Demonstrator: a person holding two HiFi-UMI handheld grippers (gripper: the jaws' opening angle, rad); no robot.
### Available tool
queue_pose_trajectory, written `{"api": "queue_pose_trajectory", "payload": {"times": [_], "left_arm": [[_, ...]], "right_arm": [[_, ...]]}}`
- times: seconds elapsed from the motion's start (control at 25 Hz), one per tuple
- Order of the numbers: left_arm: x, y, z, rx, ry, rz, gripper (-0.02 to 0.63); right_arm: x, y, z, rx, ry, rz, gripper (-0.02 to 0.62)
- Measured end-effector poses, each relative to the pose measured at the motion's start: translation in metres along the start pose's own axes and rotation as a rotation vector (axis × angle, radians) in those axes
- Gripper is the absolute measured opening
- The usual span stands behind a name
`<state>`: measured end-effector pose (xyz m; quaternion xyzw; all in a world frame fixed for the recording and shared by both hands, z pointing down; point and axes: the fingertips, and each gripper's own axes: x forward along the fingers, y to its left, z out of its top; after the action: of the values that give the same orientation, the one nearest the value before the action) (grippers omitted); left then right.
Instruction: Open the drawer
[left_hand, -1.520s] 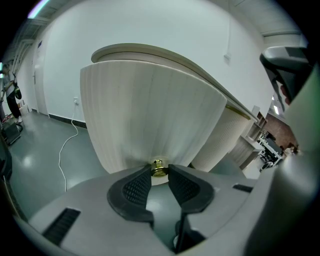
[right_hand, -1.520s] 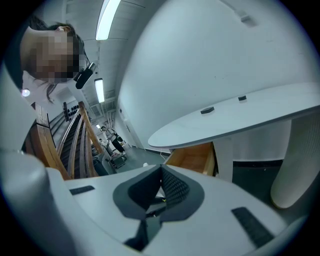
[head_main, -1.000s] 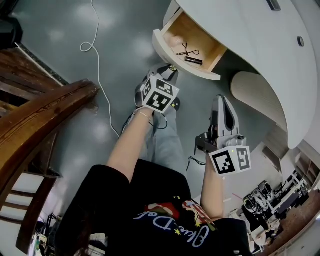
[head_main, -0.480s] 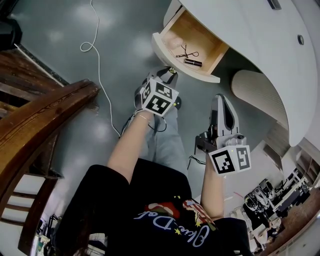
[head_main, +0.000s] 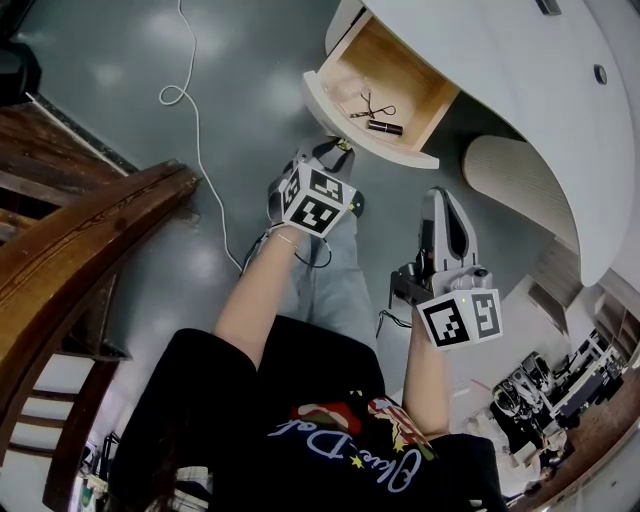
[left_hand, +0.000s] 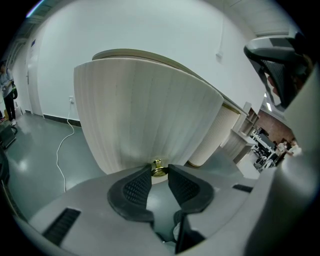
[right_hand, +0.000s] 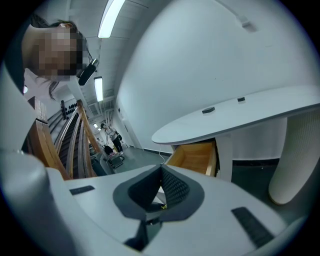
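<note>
Floor (head_main: 110, 160) below drawer (head_main: 372, 150); left gripper (left_hand: 159, 173) clamps knob (left_hand: 158, 165), visible only in its view.

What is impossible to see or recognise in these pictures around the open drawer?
Left gripper view: the ribbed white drawer front hides everything inside the wooden drawer.
Head view: the small dark tube in the drawer is too small to identify.
Head view: the white desk top covers the drawer's back part.
Right gripper view: the body of the right gripper hides the drawer's floor.
</note>
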<state>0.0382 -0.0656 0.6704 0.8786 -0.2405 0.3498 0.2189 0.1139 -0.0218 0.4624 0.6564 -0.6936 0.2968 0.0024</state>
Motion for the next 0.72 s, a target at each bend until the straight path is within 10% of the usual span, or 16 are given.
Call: {"api": "queue_pose_trajectory", "payload": {"times": [0.72], "left_arm": [[-0.0035,-0.0012,-0.0004,0.01,0.014,-0.029,0.098]], "right_arm": [[0.0047,0.0054,0.0082,0.001,0.001,-0.026,-0.002]]}}
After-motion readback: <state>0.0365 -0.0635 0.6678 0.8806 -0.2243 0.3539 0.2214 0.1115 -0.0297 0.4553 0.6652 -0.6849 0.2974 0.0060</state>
